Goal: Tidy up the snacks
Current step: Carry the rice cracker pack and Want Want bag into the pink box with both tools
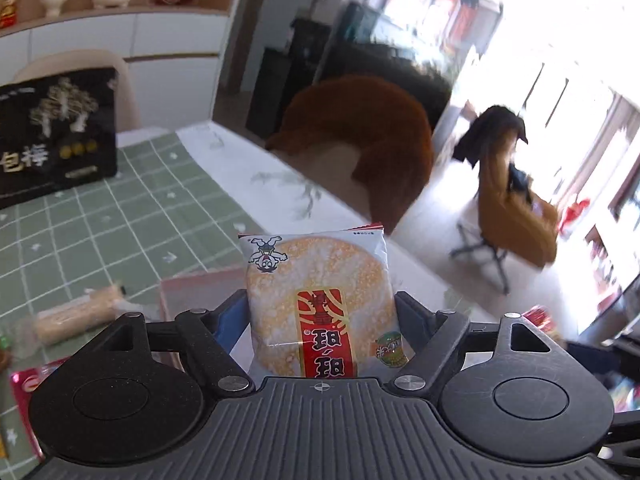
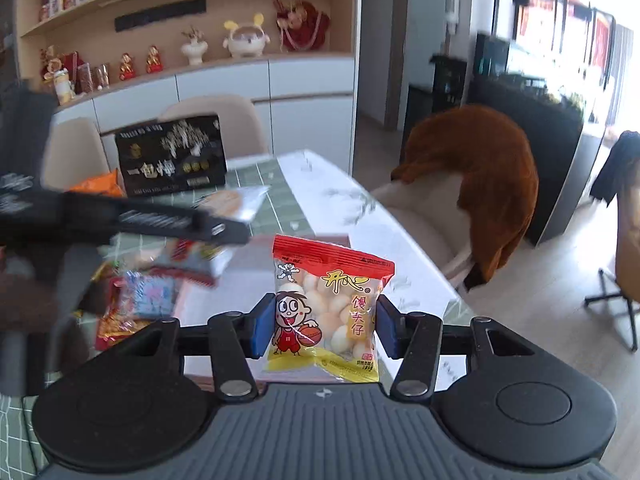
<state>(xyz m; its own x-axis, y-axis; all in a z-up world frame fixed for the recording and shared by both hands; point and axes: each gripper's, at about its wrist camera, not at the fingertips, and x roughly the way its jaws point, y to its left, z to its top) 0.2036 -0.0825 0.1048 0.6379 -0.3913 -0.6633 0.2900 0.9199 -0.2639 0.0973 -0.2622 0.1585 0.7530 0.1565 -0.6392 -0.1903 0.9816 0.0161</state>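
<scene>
My left gripper [image 1: 320, 316] is shut on a rice cracker packet [image 1: 316, 300], white with a red label, held upright above the table. My right gripper [image 2: 320, 324] is shut on a red and yellow packet of small round biscuits [image 2: 326, 312], also held above the table. In the right wrist view the left gripper [image 2: 132, 216] reaches in from the left, blurred, with its cracker packet [image 2: 236, 202] beyond it. A pink tray [image 1: 192, 288] lies under the left gripper and shows in the right wrist view [image 2: 256, 260].
A black gift box [image 1: 56, 132] stands at the table's far side, also in the right wrist view [image 2: 172, 156]. A wrapped roll [image 1: 76, 314] and several loose snack packets [image 2: 136, 296] lie on the green checked cloth [image 1: 100, 216]. A brown-draped chair [image 2: 476, 184] stands at the right edge.
</scene>
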